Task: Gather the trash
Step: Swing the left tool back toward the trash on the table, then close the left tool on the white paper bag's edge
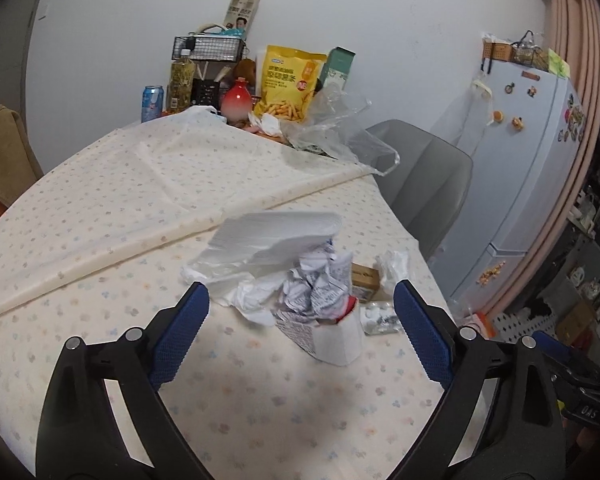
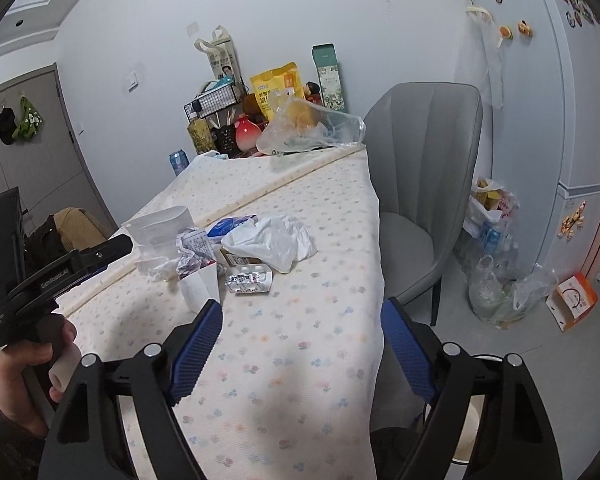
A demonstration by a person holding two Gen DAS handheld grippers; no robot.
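Note:
A heap of trash lies on the flowered tablecloth (image 1: 260,400). It holds a white paper carton (image 1: 336,340) stuffed with crumpled wrappers (image 1: 320,284), a white plastic bag (image 1: 268,240), a small brown box (image 1: 366,276) and a silver blister pack (image 1: 380,316). My left gripper (image 1: 300,288) is open, its blue pads either side of the carton and clear of it. From the right wrist I see the same carton (image 2: 200,288), blister packs (image 2: 250,278) and a crumpled white bag (image 2: 272,240). My right gripper (image 2: 302,306) hangs open over the cloth, short of the heap, with nothing in it.
A grey chair (image 2: 420,200) stands at the table's right side, with a fridge (image 2: 560,120) and filled plastic bags (image 2: 496,272) on the floor beyond it. At the table's far end are a yellow snack bag (image 1: 288,80), a clear plastic bag (image 1: 340,132) and a can (image 1: 153,102). A person's hand (image 2: 24,364) holds the left gripper's handle.

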